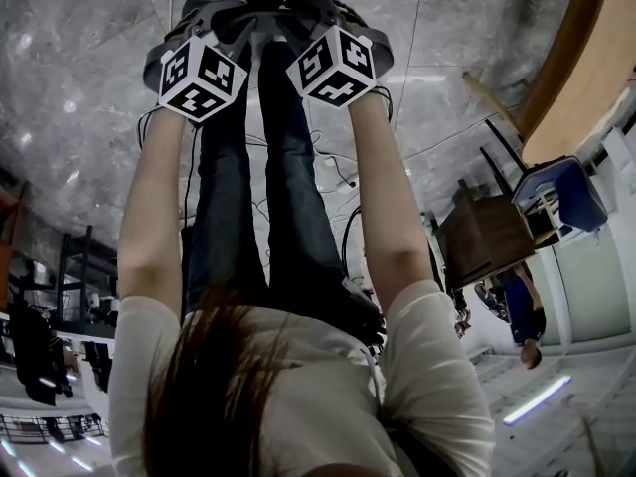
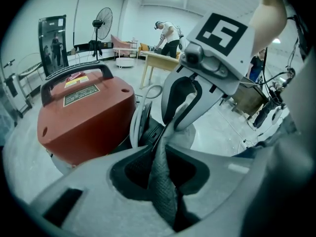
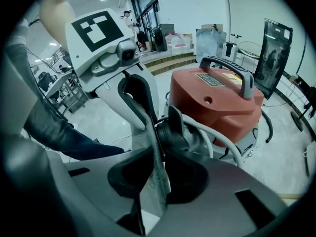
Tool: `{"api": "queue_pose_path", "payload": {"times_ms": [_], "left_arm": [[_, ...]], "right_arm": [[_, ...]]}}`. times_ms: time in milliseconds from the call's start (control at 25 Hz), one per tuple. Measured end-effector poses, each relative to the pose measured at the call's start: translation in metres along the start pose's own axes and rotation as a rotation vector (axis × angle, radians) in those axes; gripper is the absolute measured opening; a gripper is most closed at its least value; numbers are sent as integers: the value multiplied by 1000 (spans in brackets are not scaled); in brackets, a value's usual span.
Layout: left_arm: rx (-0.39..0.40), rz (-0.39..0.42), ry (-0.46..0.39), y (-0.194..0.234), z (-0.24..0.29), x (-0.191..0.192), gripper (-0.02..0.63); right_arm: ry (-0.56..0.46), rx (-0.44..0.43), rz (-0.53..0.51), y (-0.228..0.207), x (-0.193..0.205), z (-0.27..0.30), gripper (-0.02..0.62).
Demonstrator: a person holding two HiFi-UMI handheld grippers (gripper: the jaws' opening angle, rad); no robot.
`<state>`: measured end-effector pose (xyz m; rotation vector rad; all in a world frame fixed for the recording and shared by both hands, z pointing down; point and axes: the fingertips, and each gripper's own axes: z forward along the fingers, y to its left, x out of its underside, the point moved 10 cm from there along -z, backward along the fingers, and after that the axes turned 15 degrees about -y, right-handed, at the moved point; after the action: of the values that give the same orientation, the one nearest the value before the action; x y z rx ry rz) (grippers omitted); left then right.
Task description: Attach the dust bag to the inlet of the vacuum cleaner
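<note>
The red vacuum cleaner [image 3: 217, 100] turns its black inlet [image 3: 173, 132] toward the grey woven dust bag [image 3: 157, 186], whose edge is stretched just beside it, clamped between the jaws of both the left gripper [image 2: 161, 149] and the right gripper [image 3: 161, 156], with the arms [image 1: 388, 217] stretched down side by side.

The person wears a white short-sleeved T-shirt [image 1: 328, 386] and dark blue jeans [image 1: 288, 197], and has long brown hair [image 1: 214, 386]. The left gripper [image 2: 163, 154] and right gripper [image 3: 155, 167] have pale grey moulded shells with black-lined recesses around the jaws. Each carries a cube [image 1: 202, 78] of black-and-white square markers. Thin black cables [image 1: 186, 182] trail from them.
</note>
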<state>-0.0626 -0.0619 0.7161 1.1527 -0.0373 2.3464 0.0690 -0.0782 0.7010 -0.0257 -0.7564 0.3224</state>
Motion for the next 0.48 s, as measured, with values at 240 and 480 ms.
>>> {"api": "queue_pose_path", "payload": {"times_ms": [240, 480], "left_arm": [[2, -61, 16, -2, -2, 2, 77], [-33, -108, 35, -3, 2, 0, 80]], "right_arm": [[37, -42, 22, 1, -2, 1, 74], [68, -35, 30, 0, -3, 2, 74]]}}
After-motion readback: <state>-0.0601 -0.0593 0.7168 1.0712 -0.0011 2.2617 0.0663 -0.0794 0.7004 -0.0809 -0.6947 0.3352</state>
